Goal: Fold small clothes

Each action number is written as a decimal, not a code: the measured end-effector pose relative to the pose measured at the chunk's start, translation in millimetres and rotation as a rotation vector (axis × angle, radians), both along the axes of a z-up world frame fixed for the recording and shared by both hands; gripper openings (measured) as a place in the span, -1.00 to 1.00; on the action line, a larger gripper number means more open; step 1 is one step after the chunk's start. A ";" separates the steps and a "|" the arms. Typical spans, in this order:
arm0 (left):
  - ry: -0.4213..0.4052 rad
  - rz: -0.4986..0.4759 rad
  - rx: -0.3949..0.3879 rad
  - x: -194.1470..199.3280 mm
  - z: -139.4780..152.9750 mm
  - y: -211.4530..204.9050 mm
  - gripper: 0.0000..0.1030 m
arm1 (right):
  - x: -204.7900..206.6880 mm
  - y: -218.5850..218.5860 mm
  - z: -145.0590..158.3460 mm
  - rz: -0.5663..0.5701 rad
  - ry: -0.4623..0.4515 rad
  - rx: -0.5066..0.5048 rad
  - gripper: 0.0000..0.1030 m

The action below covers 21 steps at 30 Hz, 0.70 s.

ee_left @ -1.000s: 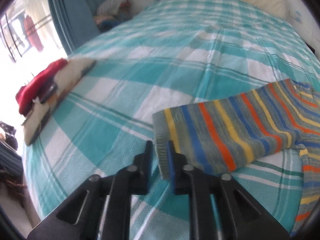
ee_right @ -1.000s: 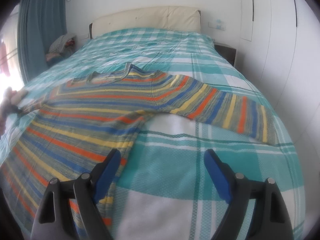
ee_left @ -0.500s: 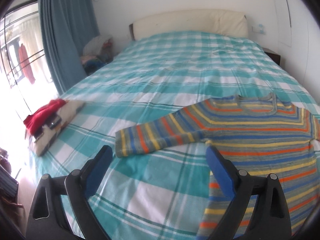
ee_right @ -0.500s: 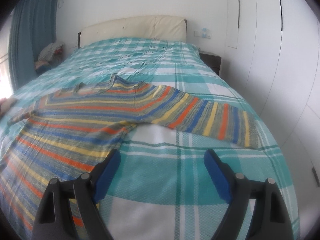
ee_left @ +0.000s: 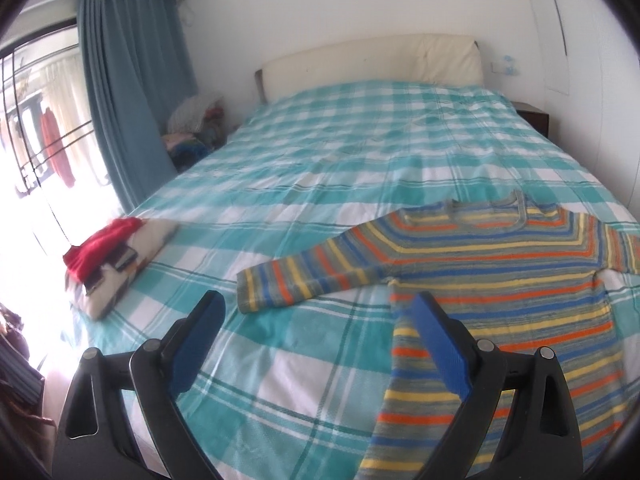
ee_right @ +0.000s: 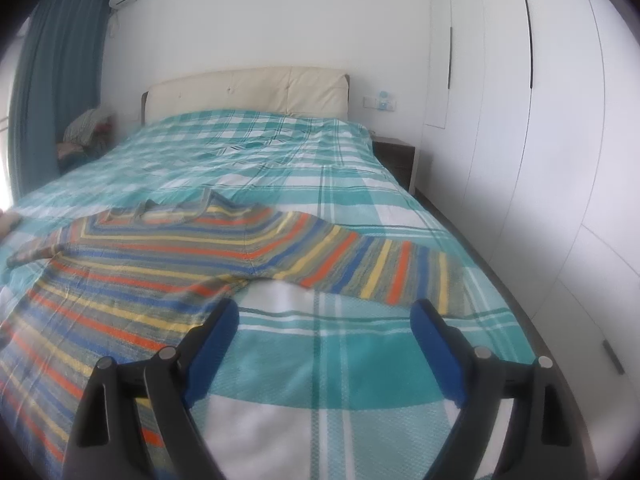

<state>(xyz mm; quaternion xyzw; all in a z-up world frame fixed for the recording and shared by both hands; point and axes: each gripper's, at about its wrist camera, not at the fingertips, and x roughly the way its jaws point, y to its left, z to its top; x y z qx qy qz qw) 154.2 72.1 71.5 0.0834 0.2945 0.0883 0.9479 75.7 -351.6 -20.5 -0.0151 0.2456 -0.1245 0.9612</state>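
We hold the left gripper (ee_left: pixel 316 332) and the right gripper (ee_right: pixel 324 332) with jaws spread wide and empty, both angled down above the checked bed cover (ee_right: pixel 304 364). The striped sweater (ee_left: pixel 500 280) lies flat near the foot of the bed, both sleeves spread outward. For a clean fold, we judge it best to take each sleeve at its cuff (ee_left: pixel 250 290), pinch one layer only, and lay it squarely across the body.
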 end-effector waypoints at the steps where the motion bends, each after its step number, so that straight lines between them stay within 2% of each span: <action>1: -0.005 -0.002 0.002 -2.2 1.7 -1.9 0.85 | -1.0 0.1 0.5 -0.001 -0.001 0.002 0.70; 4: -0.002 -0.023 0.006 -4.9 0.1 -8.2 0.90 | -1.8 -0.3 -0.6 -0.005 0.008 0.009 0.75; 6: 0.031 -0.053 -0.010 0.8 -12.4 -11.8 0.94 | 2.6 -1.3 -7.8 -0.016 0.053 0.010 0.85; 8: 0.089 -0.085 -0.059 13.7 -36.7 -13.1 0.94 | 12.1 -6.4 -23.0 -0.038 0.127 0.021 0.87; 10: 0.143 -0.117 -0.144 27.2 -65.9 -12.1 0.94 | 23.6 -15.0 -36.3 -0.067 0.181 0.044 0.87; 14: 0.170 -0.097 -0.225 43.1 -115.9 -9.4 0.93 | 54.4 -28.2 -54.7 -0.108 0.287 0.042 0.87; 16: 0.188 -0.092 -0.233 49.0 -138.5 -10.8 0.93 | 65.3 -34.0 -65.0 -0.115 0.316 0.044 0.87; 18: 0.233 -0.080 -0.212 54.1 -156.1 -15.1 0.92 | 78.3 -39.3 -82.6 -0.149 0.403 0.041 1.00; 19: 0.253 -0.080 -0.203 56.0 -159.6 -17.6 0.92 | 81.7 -40.9 -88.8 -0.145 0.428 0.055 1.00; 21: 0.242 -0.087 -0.193 54.7 -154.3 -19.9 0.92 | 79.2 -41.0 -87.4 -0.150 0.412 0.052 1.00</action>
